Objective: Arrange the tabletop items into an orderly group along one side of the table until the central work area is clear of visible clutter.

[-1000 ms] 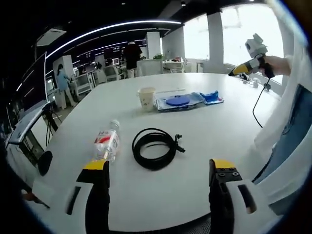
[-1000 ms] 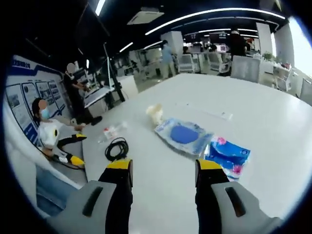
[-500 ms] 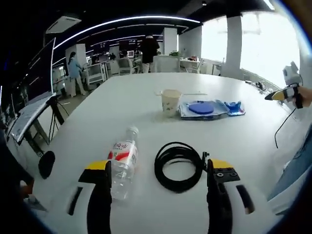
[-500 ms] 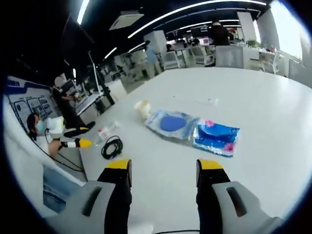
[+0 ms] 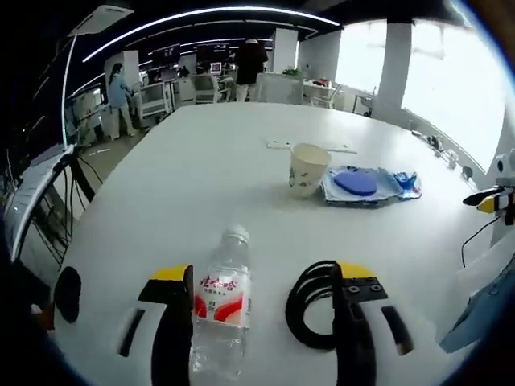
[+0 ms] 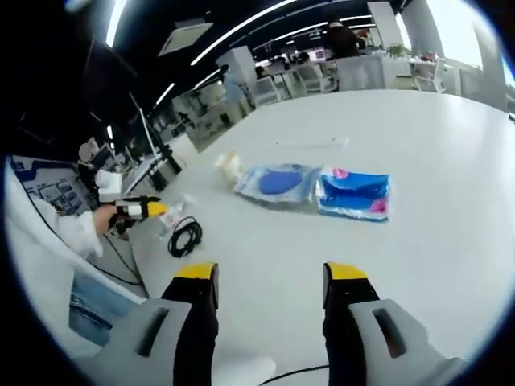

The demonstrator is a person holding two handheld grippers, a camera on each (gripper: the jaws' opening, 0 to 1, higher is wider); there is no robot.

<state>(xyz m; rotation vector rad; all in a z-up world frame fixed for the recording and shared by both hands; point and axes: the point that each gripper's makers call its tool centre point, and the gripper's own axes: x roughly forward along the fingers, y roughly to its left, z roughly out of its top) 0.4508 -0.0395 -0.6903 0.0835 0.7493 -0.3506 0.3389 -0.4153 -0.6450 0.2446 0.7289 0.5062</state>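
Left gripper view: left gripper spread wide around the clear plastic water bottle, black coiled cable beside. Right gripper gapes, empty. Nothing's grouped yet.

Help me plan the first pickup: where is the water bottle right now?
In the left gripper view, the water bottle lies on the white table between the open left tool jaws, nearer the left jaw, with the black cable coil just right of it.

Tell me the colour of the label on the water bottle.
Red and white, on the clear water bottle lying between the left claw jaws; it shows best in the left gripper view.
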